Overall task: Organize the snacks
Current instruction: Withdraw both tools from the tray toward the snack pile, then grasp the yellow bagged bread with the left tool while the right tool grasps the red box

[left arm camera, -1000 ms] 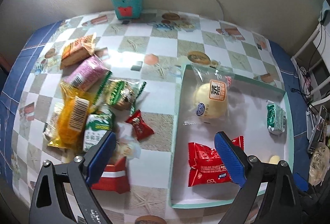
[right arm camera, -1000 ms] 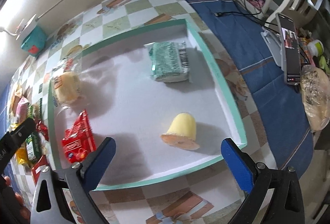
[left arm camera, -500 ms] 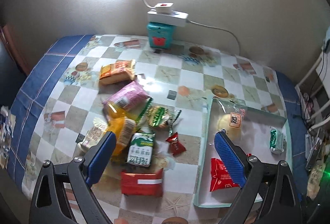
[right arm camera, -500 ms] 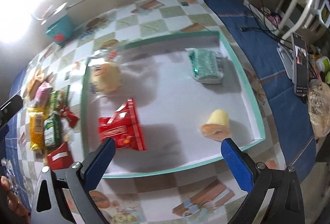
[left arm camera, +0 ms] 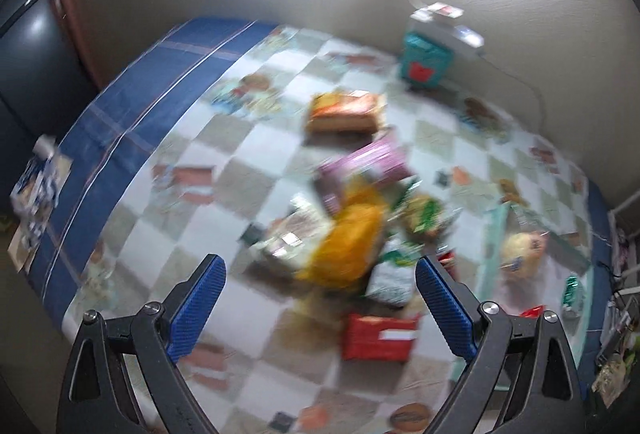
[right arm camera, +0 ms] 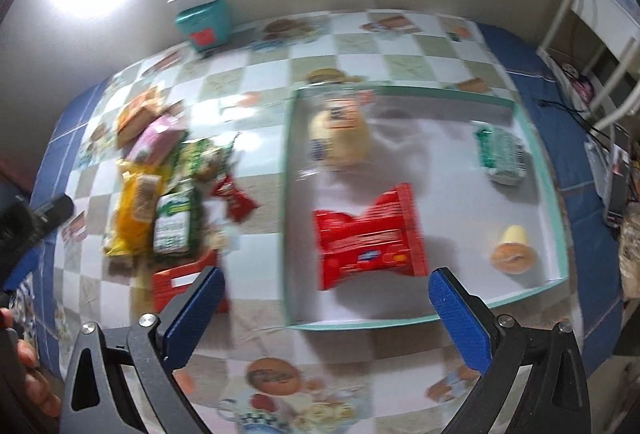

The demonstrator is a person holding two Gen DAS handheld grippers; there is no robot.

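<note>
Now both tongs, left (left arm camera: 320,298) and right (right arm camera: 326,308), are held wide open and empty between picks; a snack from the pile (right arm camera: 160,202) must be gripped next for the tray (right arm camera: 554,194).

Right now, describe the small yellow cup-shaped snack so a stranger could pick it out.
Find the teal-rimmed tray on the checkered tablecloth. The yellow cup snack lies tipped on its side in the tray's near right corner, apart from the green packet behind it. It is the only cup-shaped item; everything else is a flat wrapper.

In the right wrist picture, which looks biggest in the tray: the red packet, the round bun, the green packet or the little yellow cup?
1. red packet
2. round bun
3. green packet
4. yellow cup

Fisheye and blur make the last two unsure.
</note>
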